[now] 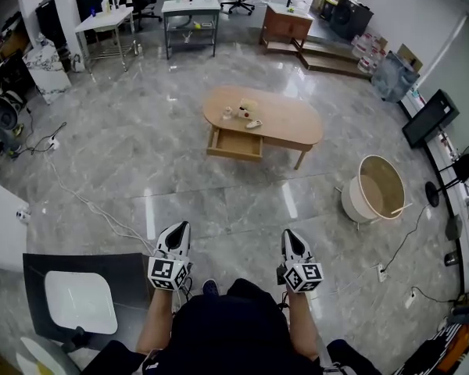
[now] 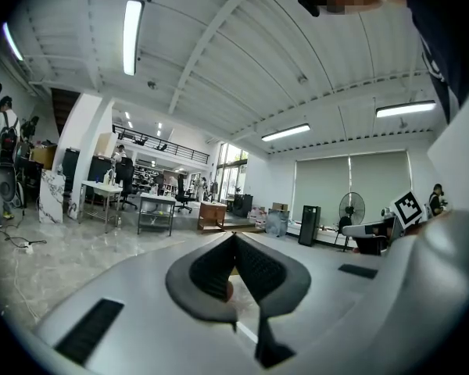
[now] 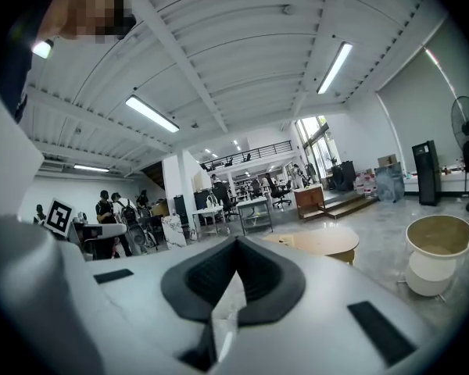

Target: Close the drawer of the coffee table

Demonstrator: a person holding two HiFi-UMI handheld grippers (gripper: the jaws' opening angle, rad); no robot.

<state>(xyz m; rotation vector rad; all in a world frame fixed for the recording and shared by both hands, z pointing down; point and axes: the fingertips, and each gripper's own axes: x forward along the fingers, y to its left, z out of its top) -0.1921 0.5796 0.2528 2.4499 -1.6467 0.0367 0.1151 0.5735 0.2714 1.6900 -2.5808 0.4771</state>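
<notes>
Status: task not started, as far as the views show.

- Oval light-wood coffee table (image 1: 281, 119) stands mid-floor on the glossy grey stone-pattern floor (image 1: 141, 155), well apart from the person.
- Its shallow light-wood drawer (image 1: 234, 144) is pulled out from the long edge that faces the person, under the table's left end. The inside shows and looks empty, though it is too small to be sure.
- A few small pale items (image 1: 242, 112) sit on the top near the left end, above the drawer; I cannot identify them.
- Left gripper (image 1: 179, 228): held low in front of the person and pointing towards the table. Its own view shows the dark pads meeting at the tips with nothing gripped.
- Right gripper (image 1: 291, 235): same posture, pads together and empty. Its view shows the table top ahead, far off.
- Round cream tub (image 1: 377, 187) stands on the floor to the right of the table, off the direct line to the drawer.

Done: nothing.

Left, by my reading:
- walk up to the table's near long edge;
- set a closed gripper tip against the drawer front;
- push until the front sits flush under the edge.

Pushing off-centre might skew the drawer.
</notes>
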